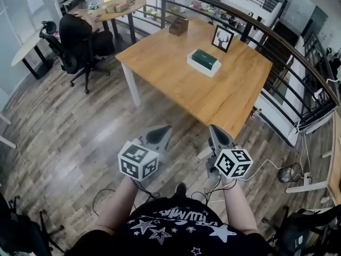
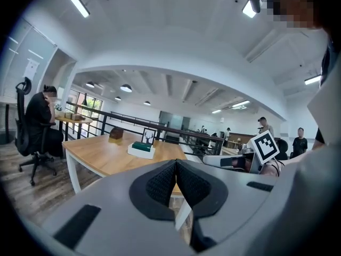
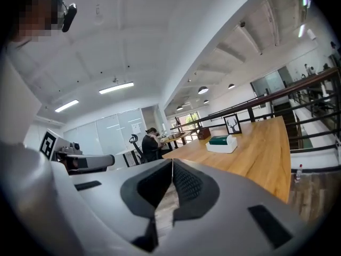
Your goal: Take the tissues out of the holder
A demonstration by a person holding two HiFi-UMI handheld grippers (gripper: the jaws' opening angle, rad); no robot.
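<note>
A white tissue holder with a dark green top [image 1: 203, 62] sits near the middle of the wooden table [image 1: 176, 73]; it also shows small in the left gripper view [image 2: 141, 149] and the right gripper view [image 3: 222, 143]. Both grippers hang in front of the person's body, short of the table's near corner. My left gripper [image 1: 164, 129] is shut with nothing between its jaws, tips touching [image 2: 176, 162]. My right gripper [image 1: 215, 128] is shut and empty too, tips meeting [image 3: 172, 161].
A framed deer picture [image 1: 222, 38] and a small brown box [image 1: 178, 26] stand at the table's far side. A curved black railing [image 1: 256, 23] runs behind the table. A person sits on an office chair [image 1: 74, 36] at the far left. Cables [image 1: 213, 188] lie on the wood floor.
</note>
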